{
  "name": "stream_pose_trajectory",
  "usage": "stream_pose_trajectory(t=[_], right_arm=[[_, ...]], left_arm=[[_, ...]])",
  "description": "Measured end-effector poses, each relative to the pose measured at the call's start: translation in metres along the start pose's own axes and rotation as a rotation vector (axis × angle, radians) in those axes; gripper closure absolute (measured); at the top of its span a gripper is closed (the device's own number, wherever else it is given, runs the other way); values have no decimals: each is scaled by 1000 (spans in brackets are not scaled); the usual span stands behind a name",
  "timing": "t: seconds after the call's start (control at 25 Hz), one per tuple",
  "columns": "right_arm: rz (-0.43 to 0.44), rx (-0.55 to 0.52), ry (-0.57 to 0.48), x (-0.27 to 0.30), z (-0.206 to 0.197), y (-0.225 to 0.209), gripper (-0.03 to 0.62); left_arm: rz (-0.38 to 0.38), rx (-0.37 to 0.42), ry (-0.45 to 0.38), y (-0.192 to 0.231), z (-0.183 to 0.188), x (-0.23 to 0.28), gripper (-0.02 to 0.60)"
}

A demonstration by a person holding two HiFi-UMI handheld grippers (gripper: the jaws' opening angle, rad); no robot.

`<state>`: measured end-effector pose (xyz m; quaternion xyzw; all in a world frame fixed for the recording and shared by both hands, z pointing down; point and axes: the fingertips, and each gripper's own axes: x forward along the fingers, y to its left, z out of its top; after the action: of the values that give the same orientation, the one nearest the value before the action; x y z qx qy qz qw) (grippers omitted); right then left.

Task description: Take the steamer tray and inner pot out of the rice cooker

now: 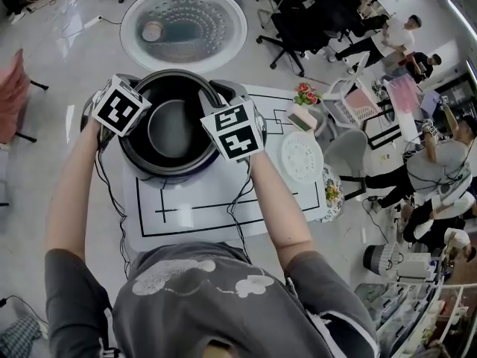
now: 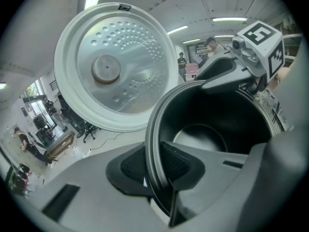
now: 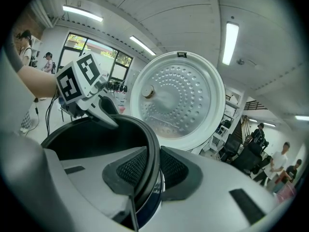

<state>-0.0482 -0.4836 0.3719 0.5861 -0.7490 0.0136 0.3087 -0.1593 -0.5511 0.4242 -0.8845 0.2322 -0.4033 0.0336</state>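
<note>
**Both grippers clamped on the pot rim**

The inner pot (image 1: 171, 129) is dark, smooth and round, and sits in the rice cooker (image 1: 153, 172) below its raised, dimpled metal lid (image 1: 183, 27). The left gripper (image 2: 157, 166) and right gripper (image 3: 153, 170) grip opposite sides, jaws narrow, with the thin rim pinched between mesh-textured black pads (image 2: 181, 161).

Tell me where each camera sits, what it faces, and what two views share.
Head view: on the person's head, looking steeply down at the dark round metal inner pot; both forearms, left gripper and right gripper show.
Left gripper view: rides the left gripper, looking along its fingers clamped on the pot's rim; right gripper opposite.
Right gripper view: same from the right gripper; left gripper and forearm opposite.
Shared: both gripper views show the white perforated lid.
</note>
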Motion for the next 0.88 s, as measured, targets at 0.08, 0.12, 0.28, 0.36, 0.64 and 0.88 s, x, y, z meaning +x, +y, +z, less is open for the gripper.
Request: stream_pose_trajectory(t=[0.08,0.12,0.28,0.36,0.64,0.88], right_arm=[[-9,9,-13,-3,3,-3,488],[-13,13,-21,-6,5,-4,488],[-20,10,-44,-13,9,-6,488],[-12,13,-50,-14,8,-6,489],[6,38,-124,-27,26,-19,490],[3,55,-206,-52,45,-29,493]], left_arm=[[-9,-7,-25,1,8,-6,508],[-12,-12,-37,1,13,-10,512],[-5,-28,-61,0,21,-21,520],[-9,-34,-66,-2,21,-22,522],[-12,-55,-69,0,40,-44,526],[52,-54,-129,-6,66,-81,538]])
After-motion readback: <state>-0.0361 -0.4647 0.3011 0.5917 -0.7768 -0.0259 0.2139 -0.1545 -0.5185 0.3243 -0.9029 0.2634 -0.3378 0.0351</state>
